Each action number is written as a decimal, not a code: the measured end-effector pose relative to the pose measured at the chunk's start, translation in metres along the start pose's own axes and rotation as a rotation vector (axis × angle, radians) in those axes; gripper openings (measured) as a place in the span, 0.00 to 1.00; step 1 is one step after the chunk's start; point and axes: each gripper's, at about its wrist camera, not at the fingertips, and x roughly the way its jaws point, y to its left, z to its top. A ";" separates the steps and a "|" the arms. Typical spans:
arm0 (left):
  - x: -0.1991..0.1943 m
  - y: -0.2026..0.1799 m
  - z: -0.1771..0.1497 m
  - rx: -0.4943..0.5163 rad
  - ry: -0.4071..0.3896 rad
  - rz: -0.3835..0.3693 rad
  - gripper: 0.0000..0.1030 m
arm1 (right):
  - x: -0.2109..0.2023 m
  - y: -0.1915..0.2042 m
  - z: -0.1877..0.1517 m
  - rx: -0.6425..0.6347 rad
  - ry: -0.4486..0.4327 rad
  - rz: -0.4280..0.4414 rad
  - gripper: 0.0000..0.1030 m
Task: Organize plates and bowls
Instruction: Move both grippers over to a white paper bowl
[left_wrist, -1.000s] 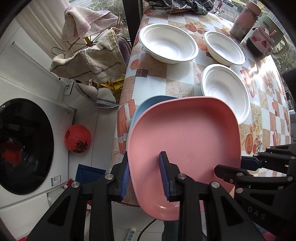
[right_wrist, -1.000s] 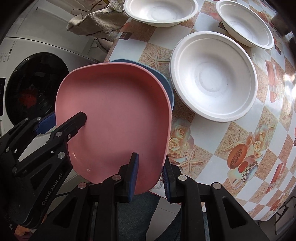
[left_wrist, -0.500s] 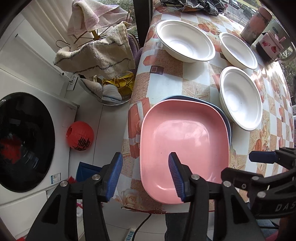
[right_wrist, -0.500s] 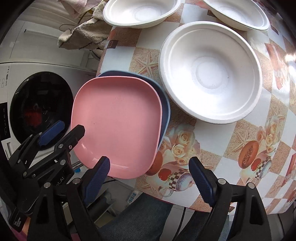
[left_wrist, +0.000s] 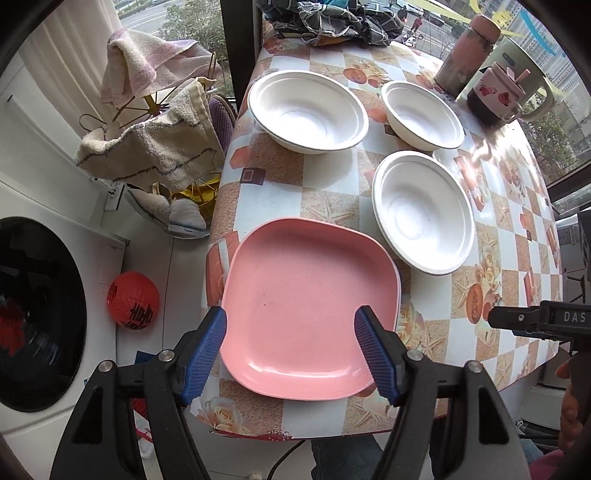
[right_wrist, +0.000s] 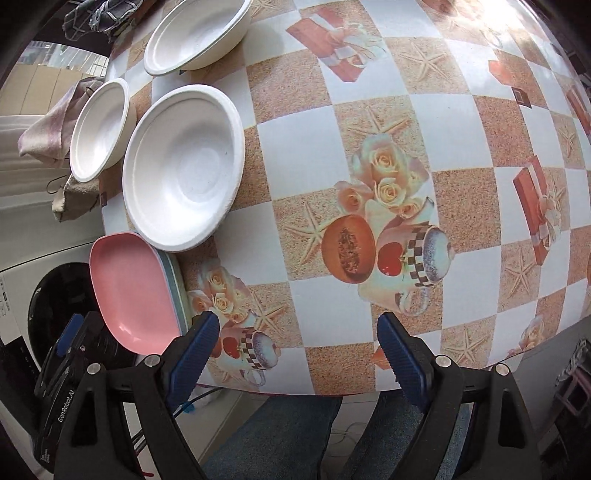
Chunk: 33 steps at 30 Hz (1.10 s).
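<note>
Where the patterned table (left_wrist: 325, 192) meets its near left corner, one pink plate (left_wrist: 310, 306) lies flat, stacked on a blue plate (right_wrist: 173, 280) whose rim shows only as a thin edge along its right side.

Left gripper (left_wrist: 291, 350): pointed steeply down over the pink plate's near edge. Its blue-padded fingers (left_wrist: 203, 354) are parting, one on either side of the plate's near rim; the pads do not press on it.

Right gripper (right_wrist: 295, 354): pointed down over bare tablecloth to the right of the plates, fingers spread wide, nothing between them.

Bowls, white, three:
- near bowl (left_wrist: 423, 212), just beyond the pink plate's far right corner, close to it; whether they touch cannot be told.
- far left bowl (left_wrist: 308, 110), the widest, set apart from the others.
- far right bowl (left_wrist: 423, 115), the smallest, just beyond the near bowl.
All stand upright and empty.

Far right corner of table: a flask (left_wrist: 467, 55), a small pink-and-white container (left_wrist: 493, 92) and a pale jug (left_wrist: 528, 81), grouped together.

Left of table, on the floor: a washing machine (left_wrist: 40, 325), a red lantern (left_wrist: 133, 304), and a rack draped with towels (left_wrist: 155, 147).
</note>
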 end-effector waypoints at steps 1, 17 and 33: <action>0.000 -0.004 0.002 0.004 0.000 -0.010 0.74 | -0.001 -0.005 -0.004 0.006 -0.001 -0.001 0.86; 0.009 -0.049 0.043 0.081 0.030 0.023 0.75 | -0.003 -0.027 0.023 0.000 -0.025 -0.045 0.86; 0.068 -0.078 0.106 0.107 0.133 0.072 0.75 | 0.006 0.034 0.104 -0.212 -0.019 -0.039 0.86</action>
